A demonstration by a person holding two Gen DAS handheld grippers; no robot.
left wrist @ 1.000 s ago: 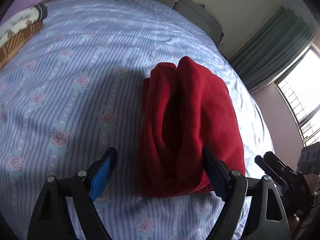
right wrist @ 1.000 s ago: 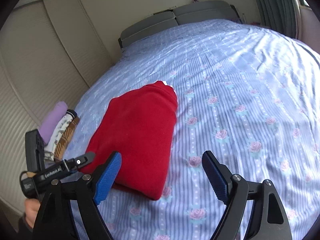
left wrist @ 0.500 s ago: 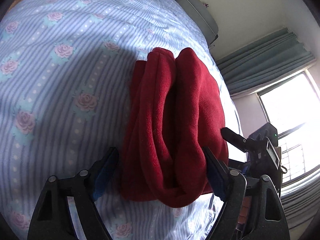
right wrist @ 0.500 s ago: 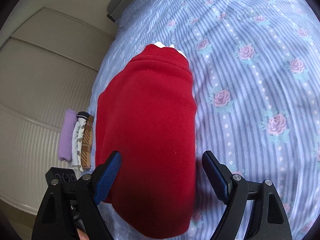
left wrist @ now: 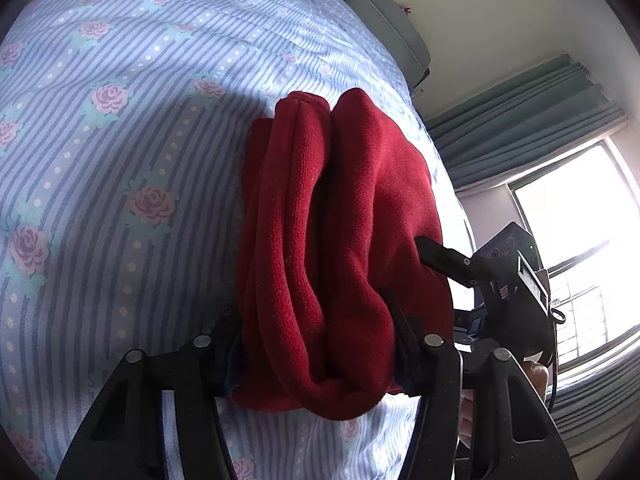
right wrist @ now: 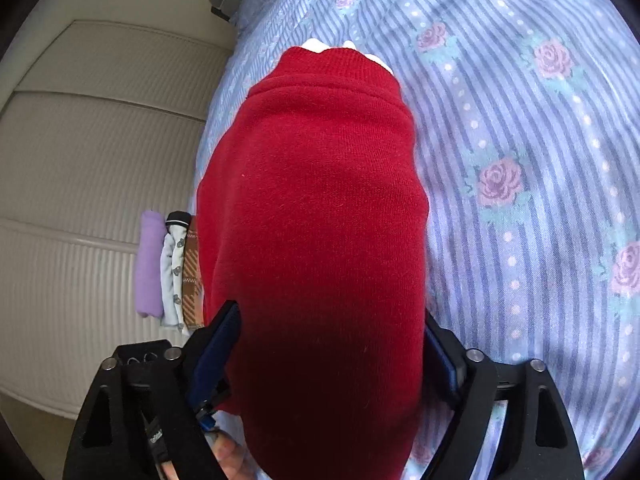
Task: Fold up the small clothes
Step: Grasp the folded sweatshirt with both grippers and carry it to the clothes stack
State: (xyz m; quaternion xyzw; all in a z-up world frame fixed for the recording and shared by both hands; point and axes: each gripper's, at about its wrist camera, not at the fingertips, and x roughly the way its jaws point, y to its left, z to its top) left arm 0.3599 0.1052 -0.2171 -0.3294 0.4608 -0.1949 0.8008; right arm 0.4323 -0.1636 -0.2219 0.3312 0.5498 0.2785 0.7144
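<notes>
The folded red sweater (left wrist: pixel 340 248) lay on the striped bedsheet (left wrist: pixel 120 140), its layered edge toward the left gripper (left wrist: pixel 316 344). That gripper's jaws were pressed in against both sides of the bundle, pinching it. The right gripper (right wrist: pixel 332 348) was set astride the other end (right wrist: pixel 316 220), jaws against the cloth; whether it truly clamped could not be told, as the pads were mostly hidden. The step was judged to be seizing the finished fold. Next, an even lift toward the stacked clothes (right wrist: pixel 168 268) would be called for.
</notes>
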